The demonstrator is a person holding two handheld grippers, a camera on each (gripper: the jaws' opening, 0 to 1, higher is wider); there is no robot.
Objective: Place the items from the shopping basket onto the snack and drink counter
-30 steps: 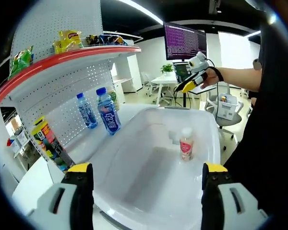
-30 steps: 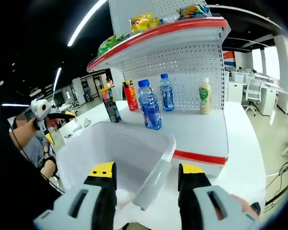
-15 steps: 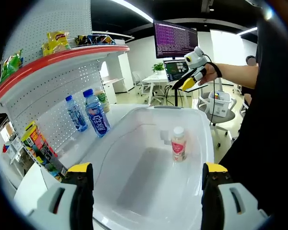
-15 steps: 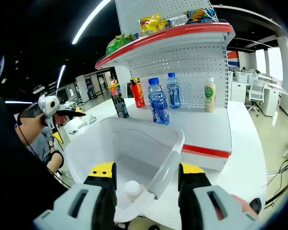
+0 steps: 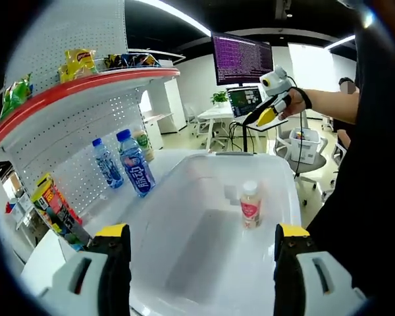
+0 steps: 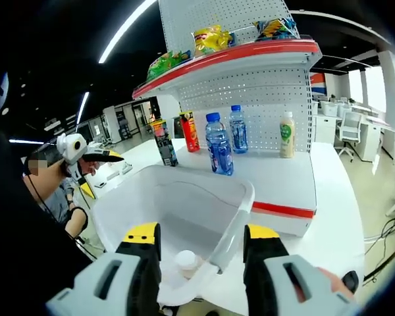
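In the right gripper view the bottle (image 6: 186, 263) at 6 o'clock shows just its cap, the rest hidden behind the basket (image 6: 234, 220) rim; snack bags (image 6: 212, 38) at 12 o'clock too small to read; basket's near edge cut off below in the left gripper view.

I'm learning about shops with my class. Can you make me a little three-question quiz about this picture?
1. True or false: the white basket still has a small pink-labelled bottle standing in it.
2. How many blue-labelled water bottles stand on the counter? A) one B) two C) four
3. Fill in: the snack bags sit on the ___ shelf edged in red.

Key: 1 true; 2 B; 3 top
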